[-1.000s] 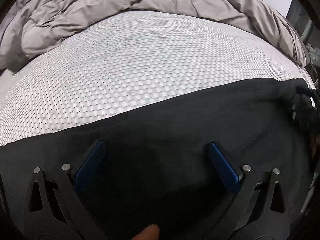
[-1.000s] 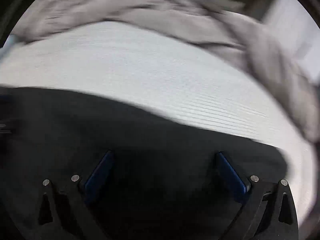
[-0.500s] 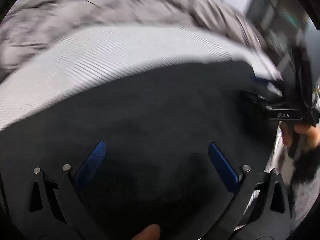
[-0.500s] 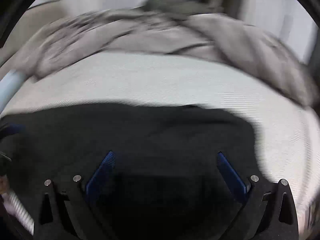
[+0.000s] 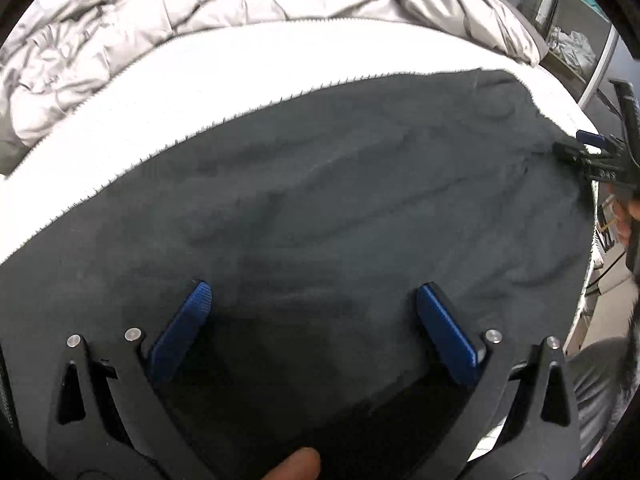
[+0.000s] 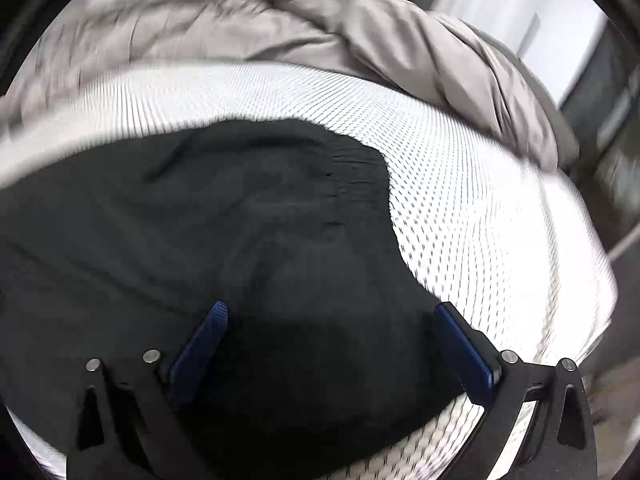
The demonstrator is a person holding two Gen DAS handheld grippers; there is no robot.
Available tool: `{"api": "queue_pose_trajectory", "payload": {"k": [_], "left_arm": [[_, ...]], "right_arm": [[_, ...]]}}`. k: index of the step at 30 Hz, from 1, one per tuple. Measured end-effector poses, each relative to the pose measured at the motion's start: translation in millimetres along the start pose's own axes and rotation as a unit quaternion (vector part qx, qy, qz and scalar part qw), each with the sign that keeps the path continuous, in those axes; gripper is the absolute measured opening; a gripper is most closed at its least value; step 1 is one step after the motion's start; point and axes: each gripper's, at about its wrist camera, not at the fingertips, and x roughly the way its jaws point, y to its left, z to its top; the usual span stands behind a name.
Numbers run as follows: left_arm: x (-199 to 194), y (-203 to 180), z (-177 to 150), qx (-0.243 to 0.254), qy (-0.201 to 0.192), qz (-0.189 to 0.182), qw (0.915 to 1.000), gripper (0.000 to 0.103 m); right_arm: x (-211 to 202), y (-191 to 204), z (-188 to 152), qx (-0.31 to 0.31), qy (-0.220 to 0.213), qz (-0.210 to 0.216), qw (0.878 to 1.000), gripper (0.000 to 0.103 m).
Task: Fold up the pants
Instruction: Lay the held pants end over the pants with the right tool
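Note:
Dark grey pants (image 5: pixel 340 200) lie spread on a white textured mattress (image 5: pixel 240 68). My left gripper (image 5: pixel 312 292) is open and empty, hovering just above the pants. The right gripper shows at the right edge of the left wrist view (image 5: pixel 592 156), beside the pants' edge. In the right wrist view the pants (image 6: pixel 200 220) fill the left and middle, with the elastic waistband (image 6: pixel 352 168) at their far right end. My right gripper (image 6: pixel 332 312) is open and empty over the pants near the mattress (image 6: pixel 480 208).
A rumpled grey duvet (image 5: pixel 160 20) is piled along the far side of the mattress, also in the right wrist view (image 6: pixel 400 52). Shelving (image 5: pixel 568 44) stands beyond the right corner. The mattress edge drops off at the right.
Both grippers have pulled back and risen, so more of the pants shows. The right view has swung to show the waistband end. Both grippers stay open.

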Motion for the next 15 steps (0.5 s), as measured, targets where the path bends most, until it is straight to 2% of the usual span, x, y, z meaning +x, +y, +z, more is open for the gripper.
{"api": "queue_pose_trajectory", "payload": {"k": [2,4,6,8,9,11,12,15], "left_arm": [[-17.5,-17.3,2.1,0.012,-0.025,-0.032,0.9991,0.102],[-20.5,-39.4,2.6,0.029,-0.032,-0.07,0.9966,0.102],[-5.4,-58.4,-0.6,0.055,-0.005,-0.095,0.994,0.102],[13.1,-62.2,-5.7,0.067,0.024,-0.078,0.9944,0.102],[17.9,-59.8,-8.0,0.069,0.026,-0.07,0.9948,0.102],[15.3,-50.8,-10.3,0.068,0.017,-0.082,0.9941,0.102],[12.7,-43.7,-11.5,0.061,0.016,-0.085,0.9943,0.102],[10.4,-29.2,-15.3,0.042,0.013,-0.098,0.9942,0.103]], "right_arm": [[-28.5,21.4,-3.1,-0.028,-0.037,0.03,0.998,0.102],[-45.2,55.5,0.2,-0.069,-0.062,0.092,0.991,0.102],[-52.8,98.7,-4.4,-0.107,-0.059,0.152,0.981,0.102],[-44.9,134.7,-9.9,-0.141,-0.034,0.197,0.97,0.102],[-35.4,145.0,-12.1,-0.165,-0.02,0.197,0.966,0.102],[-24.4,145.8,-23.7,-0.207,-0.013,0.15,0.967,0.102],[-21.0,132.5,-25.5,-0.206,-0.012,0.137,0.969,0.102],[-21.5,49.8,-29.6,-0.144,-0.006,0.076,0.987,0.103]]}}
